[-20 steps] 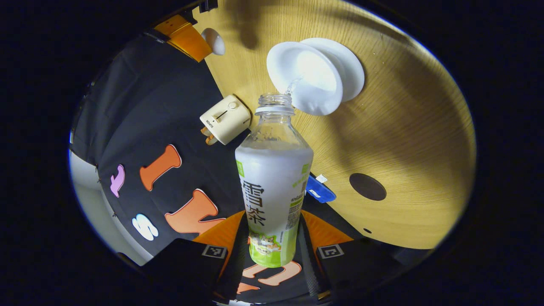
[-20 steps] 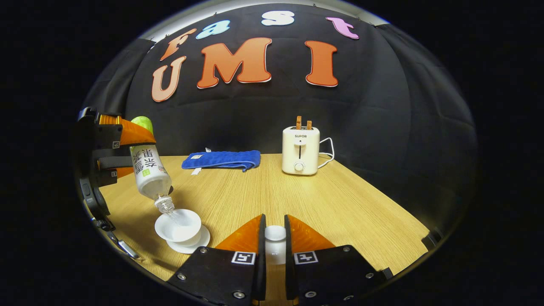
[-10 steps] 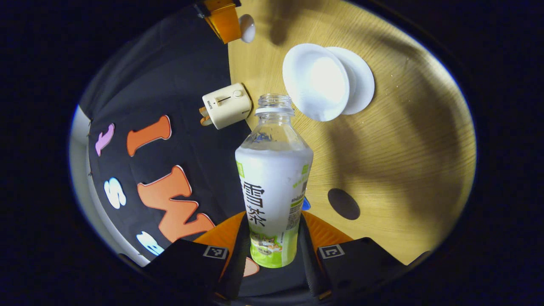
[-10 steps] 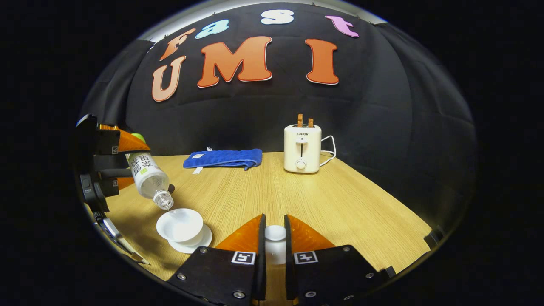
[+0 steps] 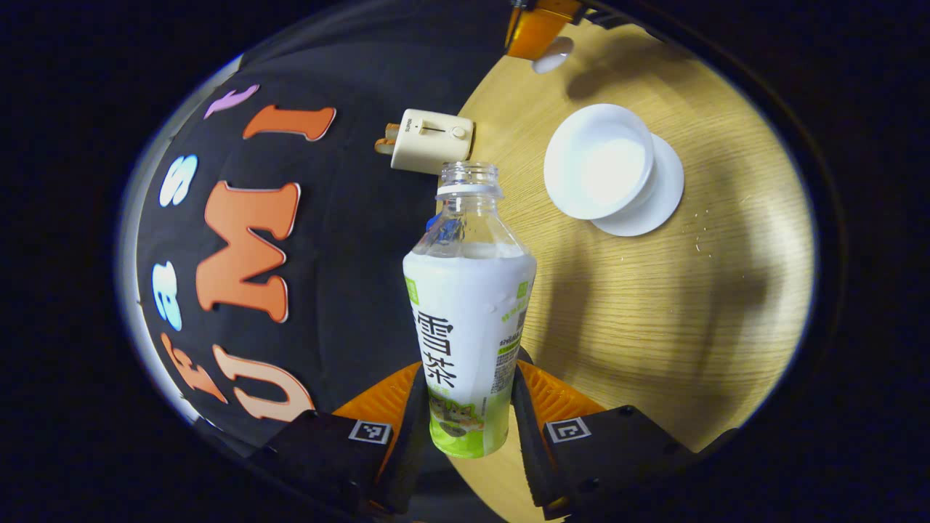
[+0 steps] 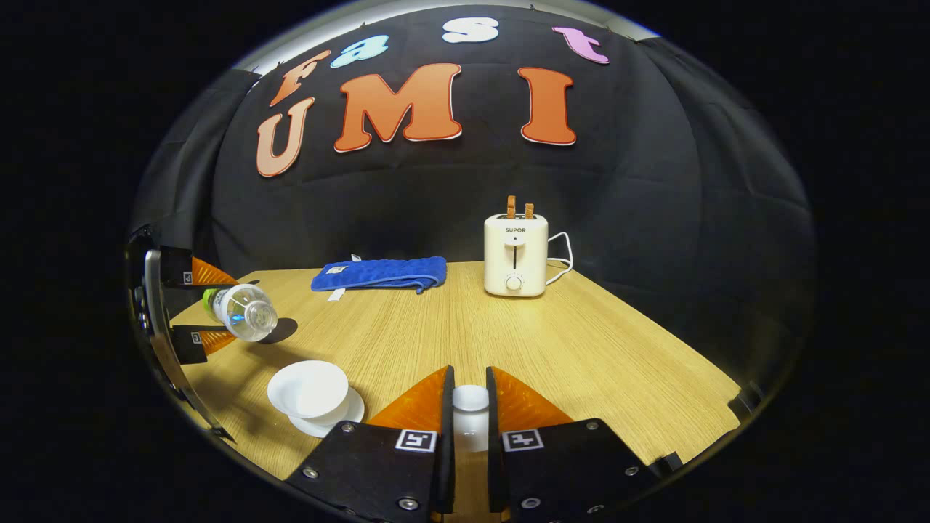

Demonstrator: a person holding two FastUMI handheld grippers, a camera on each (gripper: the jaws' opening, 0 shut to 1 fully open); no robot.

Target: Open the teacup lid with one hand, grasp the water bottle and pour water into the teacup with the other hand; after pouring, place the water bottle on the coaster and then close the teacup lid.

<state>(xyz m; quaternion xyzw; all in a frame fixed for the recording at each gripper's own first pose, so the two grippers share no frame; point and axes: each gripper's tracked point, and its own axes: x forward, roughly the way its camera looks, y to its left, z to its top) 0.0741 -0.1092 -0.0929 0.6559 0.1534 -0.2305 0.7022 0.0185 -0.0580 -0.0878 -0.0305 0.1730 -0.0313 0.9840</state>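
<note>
My left gripper is shut on an uncapped water bottle with a white and green label. In the right gripper view the bottle lies nearly level in the left gripper, off to the left of and above the cup; no water runs from it. The white teacup stands uncovered on its saucer; the teacup also shows at upper right in the left gripper view. A dark round coaster lies just beyond the bottle. My right gripper is shut on the white lid by its knob.
A cream toaster with toast in it stands at the back of the wooden table, its cord trailing right. A folded blue cloth lies at the back left. The right gripper's finger and the lid sit beyond the cup.
The bottle has tipped back from the pouring angle to nearly level and drawn away left from the cup; the water stream has stopped. The right gripper with the lid has stayed put.
</note>
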